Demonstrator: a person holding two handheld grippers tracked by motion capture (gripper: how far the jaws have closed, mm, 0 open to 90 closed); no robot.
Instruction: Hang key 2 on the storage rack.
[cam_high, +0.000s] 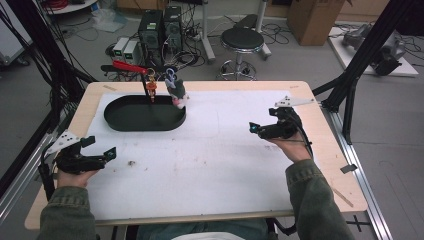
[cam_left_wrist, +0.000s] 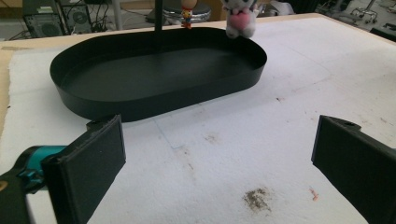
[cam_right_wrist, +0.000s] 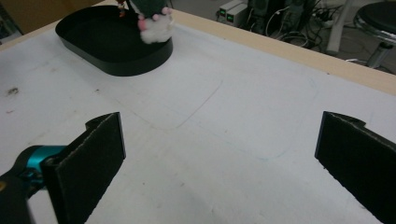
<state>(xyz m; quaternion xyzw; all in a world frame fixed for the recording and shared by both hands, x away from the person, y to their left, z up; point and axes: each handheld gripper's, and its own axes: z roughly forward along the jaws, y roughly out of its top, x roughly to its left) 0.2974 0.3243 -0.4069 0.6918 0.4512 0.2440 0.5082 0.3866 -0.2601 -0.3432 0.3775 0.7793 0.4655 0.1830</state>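
A black oval tray (cam_high: 115, 120) lies on the white sheet at the table's far left, its inside bare (cam_left_wrist: 60, 70) (cam_right_wrist: 65, 35). A small plush toy (cam_high: 177, 93) with a pink front hangs at the tray's right end (cam_left_wrist: 240, 18) (cam_right_wrist: 154, 25). A little orange figure (cam_high: 152, 91) hangs beside a black post over the tray's far rim (cam_left_wrist: 187, 11). My left gripper (cam_high: 102, 150) hovers open at the near left corner, pointing at the tray (cam_left_wrist: 219, 154). My right gripper (cam_high: 256, 129) is open at mid right, aimed left across the sheet (cam_right_wrist: 219, 149). Both hold nothing.
The white sheet (cam_high: 210, 155) covers most of the wooden table (cam_high: 320, 150) and carries a dark smudge (cam_high: 131, 162) near the left gripper. Behind the table are a round stool (cam_high: 242, 40), computer cases (cam_high: 159, 27) and cables. Black frame legs (cam_high: 360, 65) stand at the right.
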